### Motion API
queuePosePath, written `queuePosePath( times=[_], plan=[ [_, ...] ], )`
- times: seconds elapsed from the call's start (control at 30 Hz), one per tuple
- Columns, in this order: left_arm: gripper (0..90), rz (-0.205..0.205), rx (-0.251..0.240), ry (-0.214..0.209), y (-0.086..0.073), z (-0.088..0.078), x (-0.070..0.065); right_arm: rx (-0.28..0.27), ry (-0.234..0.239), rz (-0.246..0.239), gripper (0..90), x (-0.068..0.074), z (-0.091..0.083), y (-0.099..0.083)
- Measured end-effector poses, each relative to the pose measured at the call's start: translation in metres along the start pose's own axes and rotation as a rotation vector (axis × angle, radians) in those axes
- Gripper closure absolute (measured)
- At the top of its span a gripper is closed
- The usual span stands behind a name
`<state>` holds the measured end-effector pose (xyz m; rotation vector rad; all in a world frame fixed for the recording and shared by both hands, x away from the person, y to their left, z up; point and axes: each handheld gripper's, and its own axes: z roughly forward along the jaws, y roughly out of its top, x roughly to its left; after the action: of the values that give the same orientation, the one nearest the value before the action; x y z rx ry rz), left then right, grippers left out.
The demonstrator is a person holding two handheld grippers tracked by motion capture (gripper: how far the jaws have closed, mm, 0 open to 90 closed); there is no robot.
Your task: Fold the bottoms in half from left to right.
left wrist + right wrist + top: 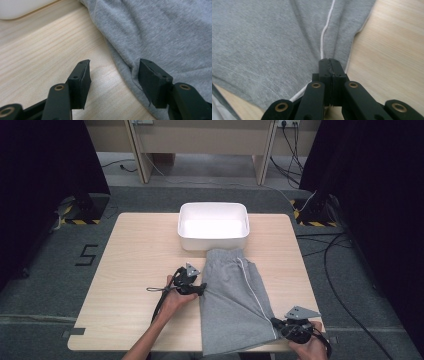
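Below white bin (pixel 213 226): grey shorts (pixel 235 305) flat on table (pixel 135 265). Right gripper (pixel 329 65) clamped on hem beside white piping. Left gripper (pixel 113 75) agape, straddling left edge, nothing pinched. Close left fully on fabric before lifting; keep both grips level.

Shorts (pixel 235 305) lie on the table (pixel 135 270), lower centre of the high view, waistband touching the tub (pixel 213 226) behind them. Left gripper (pixel 201 288) sits at their left edge; right gripper (pixel 275 322) at their lower right corner.
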<state>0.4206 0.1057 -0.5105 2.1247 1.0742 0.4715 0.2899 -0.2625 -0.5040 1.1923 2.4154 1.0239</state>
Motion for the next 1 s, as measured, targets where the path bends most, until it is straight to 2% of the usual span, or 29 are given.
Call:
queuePosePath(
  times=[0.1, 0.27, 0.4, 0.5, 0.63, 0.67, 0.73, 0.83, 0.9, 1.0],
  plan=[
    [42.4, 0.004, 0.006, 0.02, -0.002, -0.003, 0.005, 0.001, 0.029, -0.017, 89.7, 0.009, 0.006, 0.005],
    [41.8, -0.017, 0.019, 0.033, -0.007, -0.009, 0.018, 0.004, 0.059, -0.026, 88.4, 0.017, 0.015, 0.012],
    [41.8, -0.023, 0.022, 0.04, -0.01, -0.013, 0.023, 0.005, 0.071, -0.043, 77.3, 0.025, 0.016, 0.02],
    [40.8, -0.051, -0.009, 0.026, -0.015, -0.016, 0.024, -0.058, 0.066, -0.053, 69.9, 0.024, 0.011, 0.036],
    [37.8, -0.103, -0.05, 0.007, -0.02, -0.026, 0.026, -0.107, 0.036, -0.064, 62.6, 0.019, 0.01, 0.065],
    [36.7, -0.123, -0.067, -0.004, -0.021, -0.03, 0.027, -0.118, 0.032, -0.061, 61.6, 0.017, 0.013, 0.071],
    [34.9, -0.139, -0.089, -0.015, -0.024, -0.039, 0.027, -0.123, 0.042, -0.054, 60.7, 0.012, 0.022, 0.082],
    [32.3, -0.15, -0.095, -0.019, -0.032, -0.05, 0.024, -0.128, 0.051, -0.047, 58.9, 0.009, 0.037, 0.093],
    [30.7, -0.162, -0.098, -0.032, -0.04, -0.056, 0.023, -0.131, 0.064, -0.023, 57.4, 0.007, 0.047, 0.099],
    [29.3, -0.177, -0.088, -0.044, -0.051, -0.06, 0.02, -0.13, 0.051, -0.001, 55.4, 0.004, 0.058, 0.106]
  ],
)
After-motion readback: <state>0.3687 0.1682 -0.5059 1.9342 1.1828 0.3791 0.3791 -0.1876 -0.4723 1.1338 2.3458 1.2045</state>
